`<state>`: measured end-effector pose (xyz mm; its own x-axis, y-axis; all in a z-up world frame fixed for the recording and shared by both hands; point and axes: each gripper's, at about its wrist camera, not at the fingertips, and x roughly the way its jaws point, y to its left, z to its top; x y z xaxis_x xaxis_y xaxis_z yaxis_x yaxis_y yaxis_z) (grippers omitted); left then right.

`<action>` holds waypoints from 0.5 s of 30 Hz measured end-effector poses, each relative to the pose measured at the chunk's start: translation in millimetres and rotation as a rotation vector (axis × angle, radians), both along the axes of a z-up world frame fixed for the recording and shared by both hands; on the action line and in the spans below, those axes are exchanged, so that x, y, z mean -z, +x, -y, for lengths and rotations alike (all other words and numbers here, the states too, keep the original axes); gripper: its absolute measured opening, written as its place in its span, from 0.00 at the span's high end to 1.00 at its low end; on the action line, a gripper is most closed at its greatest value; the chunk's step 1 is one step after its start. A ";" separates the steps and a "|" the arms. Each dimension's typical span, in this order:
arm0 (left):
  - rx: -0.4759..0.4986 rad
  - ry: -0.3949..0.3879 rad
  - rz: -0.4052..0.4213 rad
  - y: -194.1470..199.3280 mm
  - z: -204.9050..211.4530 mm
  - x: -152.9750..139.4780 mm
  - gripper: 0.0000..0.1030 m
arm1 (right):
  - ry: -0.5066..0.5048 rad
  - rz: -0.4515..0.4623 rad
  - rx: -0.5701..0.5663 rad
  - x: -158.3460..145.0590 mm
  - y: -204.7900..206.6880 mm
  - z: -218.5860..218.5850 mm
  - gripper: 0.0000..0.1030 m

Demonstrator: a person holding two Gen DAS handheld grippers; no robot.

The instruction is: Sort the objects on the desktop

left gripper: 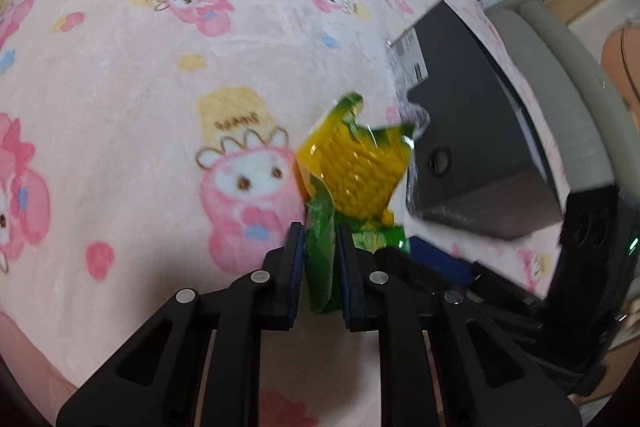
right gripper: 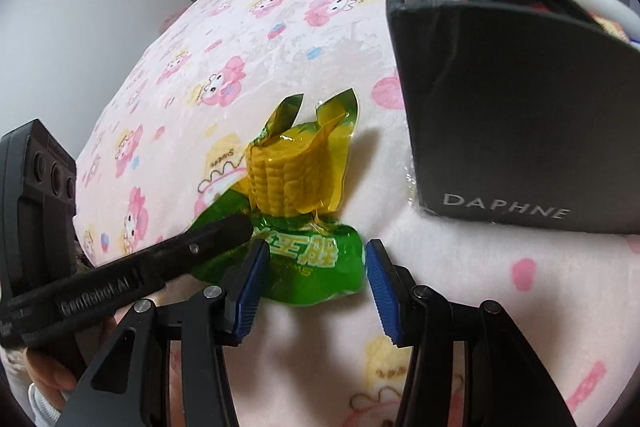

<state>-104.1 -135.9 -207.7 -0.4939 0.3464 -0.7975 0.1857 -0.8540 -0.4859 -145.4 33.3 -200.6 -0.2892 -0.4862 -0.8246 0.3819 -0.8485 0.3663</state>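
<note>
Two grippers are meeting over the corn packet [right gripper: 296,195]: the left gripper [left gripper: 320,227] is pinching its green end, the right gripper [right gripper: 318,247] is hanging half-open around it, beside the black box [right gripper: 516,107].

Glossy plastic corn packet [right gripper: 296,211] (fleecy blanket [left gripper: 140,87])

Ahead-left of the right gripper [right gripper: 316,291], the pink blanket [right gripper: 256,39] lies open; ahead-right the black box [right gripper: 520,115] blocks, and the left gripper [right gripper: 224,231] crosses from the left.
</note>
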 end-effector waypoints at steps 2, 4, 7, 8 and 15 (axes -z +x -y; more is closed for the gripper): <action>0.009 0.001 -0.002 3.8 -3.2 -0.3 0.87 | 0.021 -0.010 0.006 -2.6 2.7 -1.5 0.56; 0.013 0.004 -0.008 6.6 -3.3 -2.2 0.87 | 0.038 -0.017 0.014 -4.9 4.6 -3.6 0.56; -0.002 -0.004 -0.025 7.7 1.1 -6.9 0.87 | 0.047 -0.020 0.016 -6.4 6.7 -4.3 0.56; -0.006 -0.016 -0.028 7.7 1.9 -7.3 0.86 | 0.055 -0.020 0.012 -5.5 7.1 -2.2 0.56; 0.013 -0.046 -0.007 13.3 -3.4 6.6 0.93 | 0.107 -0.025 -0.013 3.9 12.9 7.5 0.56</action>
